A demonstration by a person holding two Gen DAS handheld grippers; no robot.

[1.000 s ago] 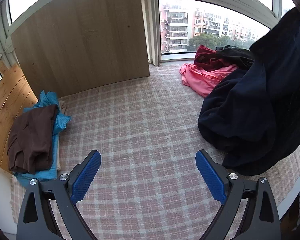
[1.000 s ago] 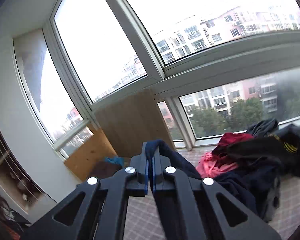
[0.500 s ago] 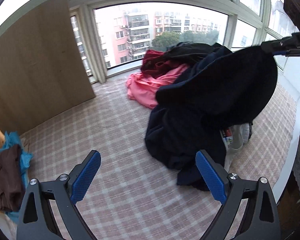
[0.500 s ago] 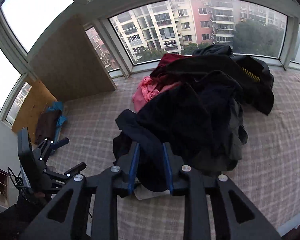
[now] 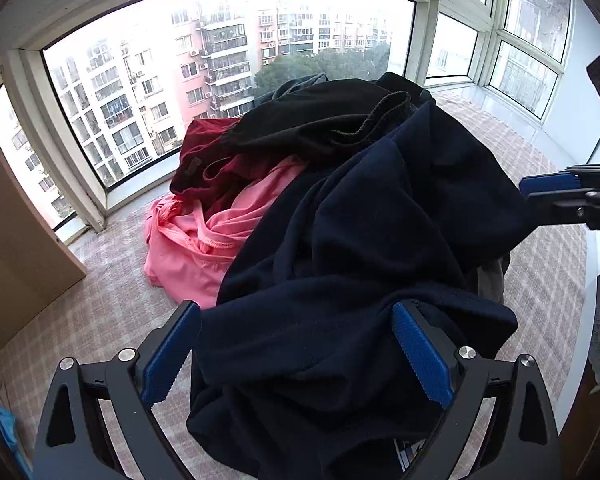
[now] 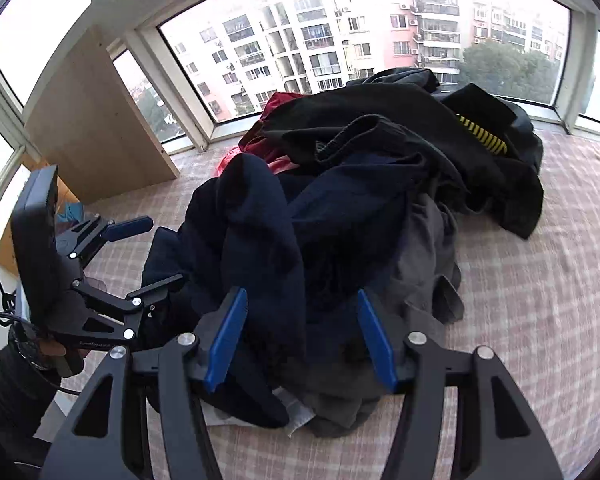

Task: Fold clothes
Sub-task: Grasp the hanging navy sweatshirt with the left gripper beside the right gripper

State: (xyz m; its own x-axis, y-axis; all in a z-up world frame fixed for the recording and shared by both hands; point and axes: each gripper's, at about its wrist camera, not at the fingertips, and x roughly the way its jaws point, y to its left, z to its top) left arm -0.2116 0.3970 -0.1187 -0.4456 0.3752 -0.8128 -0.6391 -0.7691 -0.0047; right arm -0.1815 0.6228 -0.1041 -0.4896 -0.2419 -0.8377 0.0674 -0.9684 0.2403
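A navy garment [image 5: 360, 240] lies crumpled on top of a heap of clothes on the checked mat [image 5: 100, 320]. My left gripper [image 5: 296, 354] stands open just over its near edge, the cloth spreading between the fingers. In the right wrist view my right gripper [image 6: 300, 338] hangs over the same navy garment [image 6: 260, 232]; its jaws are opening, and a fold lies between the pads without being pressed. The left gripper [image 6: 148, 256] shows at the left, held by a gloved hand. The right gripper [image 5: 556, 188] pokes in at the right edge of the left wrist view.
The heap also holds a pink garment [image 5: 204, 248], a dark red one [image 5: 208, 160], a black one [image 6: 380, 120] with a yellow stripe [image 6: 484, 136] and a grey one [image 6: 424, 264]. A wooden board [image 6: 96, 136] leans by the windows. Checked mat [image 6: 540, 280] lies bare to the right.
My right gripper came down from high up with the navy garment and opened, so the cloth now lies on the heap. My left gripper swung right, from the folded stack to the heap.
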